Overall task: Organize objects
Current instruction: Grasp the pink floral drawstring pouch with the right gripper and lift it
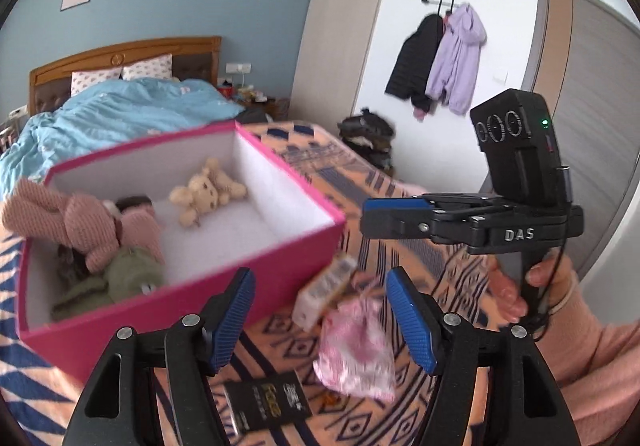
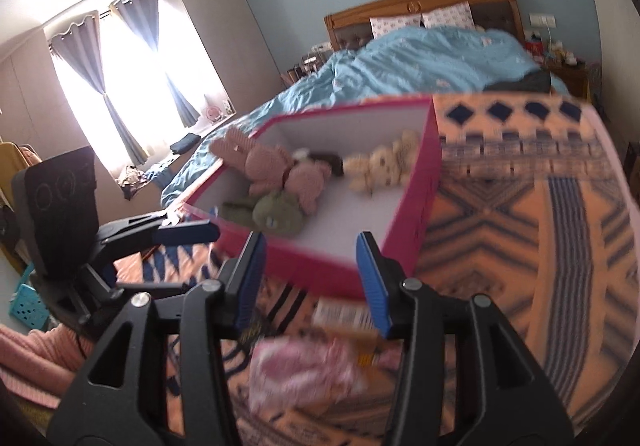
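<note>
A pink box [image 1: 256, 288] [image 2: 424, 205] with a white inside stands on the patterned blanket. In it lie a pink knitted bunny [image 1: 80, 221] [image 2: 272, 165], a green plush [image 1: 132, 278] [image 2: 276, 211] and a cream plush [image 1: 204, 191] [image 2: 384, 165]. A pink-and-white pouch [image 1: 356, 350] [image 2: 300, 370], a small white carton [image 1: 324, 292] [image 2: 344, 314] and a black packet [image 1: 268, 402] lie in front of the box. My left gripper [image 1: 320, 322] [image 2: 188, 234] is open and empty above the pouch. My right gripper [image 2: 312, 282] [image 1: 380, 213] is open and empty above the carton and pouch.
The orange-and-blue blanket [image 2: 520, 226] covers the near part of the bed. A blue duvet [image 1: 120, 117] and pillows lie behind the box. Coats [image 1: 444, 57] hang on the far wall, with a pile of clothes [image 1: 368, 137] below. A window with curtains [image 2: 120, 77] is at the left.
</note>
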Tool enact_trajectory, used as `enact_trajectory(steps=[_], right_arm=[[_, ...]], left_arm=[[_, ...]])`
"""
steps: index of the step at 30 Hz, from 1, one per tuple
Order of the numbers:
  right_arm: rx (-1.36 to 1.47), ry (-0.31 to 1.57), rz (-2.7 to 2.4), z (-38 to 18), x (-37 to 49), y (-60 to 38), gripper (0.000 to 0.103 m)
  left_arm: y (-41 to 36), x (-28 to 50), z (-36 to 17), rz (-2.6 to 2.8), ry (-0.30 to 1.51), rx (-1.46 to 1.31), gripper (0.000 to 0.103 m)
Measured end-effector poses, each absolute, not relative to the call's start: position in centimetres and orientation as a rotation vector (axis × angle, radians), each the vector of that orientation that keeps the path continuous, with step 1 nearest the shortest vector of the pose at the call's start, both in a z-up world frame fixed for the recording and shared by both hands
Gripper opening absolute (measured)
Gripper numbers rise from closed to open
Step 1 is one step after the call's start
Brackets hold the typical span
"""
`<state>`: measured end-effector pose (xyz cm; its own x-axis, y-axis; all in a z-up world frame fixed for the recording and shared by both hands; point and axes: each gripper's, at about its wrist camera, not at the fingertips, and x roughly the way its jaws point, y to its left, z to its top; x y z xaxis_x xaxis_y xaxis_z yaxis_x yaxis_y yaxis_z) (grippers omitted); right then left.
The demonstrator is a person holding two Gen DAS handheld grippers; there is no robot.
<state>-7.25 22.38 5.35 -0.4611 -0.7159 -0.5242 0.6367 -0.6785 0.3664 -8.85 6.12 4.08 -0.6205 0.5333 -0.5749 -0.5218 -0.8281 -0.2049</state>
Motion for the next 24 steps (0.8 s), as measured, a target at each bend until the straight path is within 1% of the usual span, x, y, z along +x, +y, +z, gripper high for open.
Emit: enact_trajectory(steps=[7, 11, 14, 16, 18, 20, 22, 24], right_arm=[[1.03, -0.234, -2.133, -0.2, -5.1, 23.6, 0.05], [1.103, -0.304, -2.116, -2.5, -4.7, 24.3, 0.05], [1.126, -0.335, -2.111, -3.1, -4.6, 24.6, 0.05], [1.129, -0.349, -2.107, -3.3, -4.4, 24.6, 0.05], [1.129, -0.365, -2.096, -3.4, -4.3, 24.5, 0.05], [1.132, -0.369, -2.09, -3.4, -4.3, 24.3, 0.05], [1.135, -0.376, -2.086, -3.6, -4.3, 24.1, 0.05], [1.135, -0.386, -2.086, -3.7, -4.2, 24.1, 0.05]], left_arm=[[7.4, -8.8, -0.6, 2.322, -0.028, -1.026, 0.069], [7.9, -8.5, -1.8, 2.289, -0.03, -1.064, 0.069], [8.3, -8.3, -2.2, 2.275, -0.012, -1.077, 0.068], [8.5, -8.2, -2.4, 2.268, -0.001, -1.084, 0.064], [8.7, -8.0, -2.6, 2.254, 0.0, -1.085, 0.057], [8.8, -7.8, -2.7, 2.241, -0.001, -1.08, 0.055], [8.8, -7.5, -2.6, 2.224, -0.005, -1.081, 0.051], [8.9, -7.5, -2.7, 2.211, -0.008, -1.079, 0.049]])
